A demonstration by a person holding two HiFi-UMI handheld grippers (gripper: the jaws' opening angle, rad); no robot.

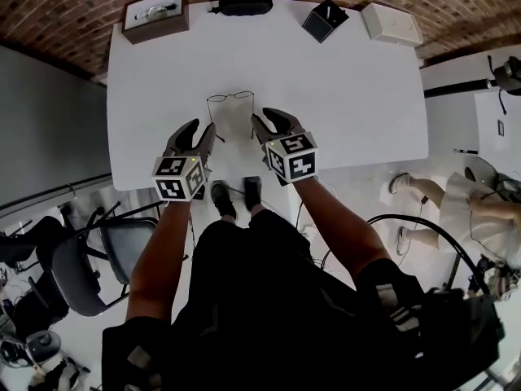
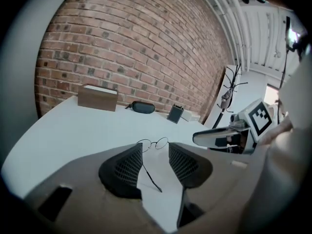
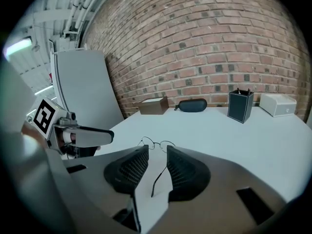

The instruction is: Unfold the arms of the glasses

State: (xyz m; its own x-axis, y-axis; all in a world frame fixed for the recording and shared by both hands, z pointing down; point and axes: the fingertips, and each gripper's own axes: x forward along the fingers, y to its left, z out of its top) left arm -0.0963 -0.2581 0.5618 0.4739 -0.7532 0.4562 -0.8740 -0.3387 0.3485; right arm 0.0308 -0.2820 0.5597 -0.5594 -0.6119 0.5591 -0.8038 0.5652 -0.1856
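Wire-rimmed glasses are seen on a white table. The lenses lie just beyond the tips of both grippers, and both arms are opened out toward the person. L gripper is held w/ jaws a moderate gap apart and nothing clamped. In the left gripper view one thin arm of the glasses is seen lying btwn the pads, nearer the left pad; contact can't be made out. R gripper is likewise held partly open, w/ nothing gripped. In the right gripper view the other arm of the glasses is shown running btwn its pads, the lenses just ahead of the tips. The grippers are set side by side, near each other, each caught in the other's view. Well beyond the tips, along the far table edge, a brown box, black case, black holder and white box are lined up before a brick wall.
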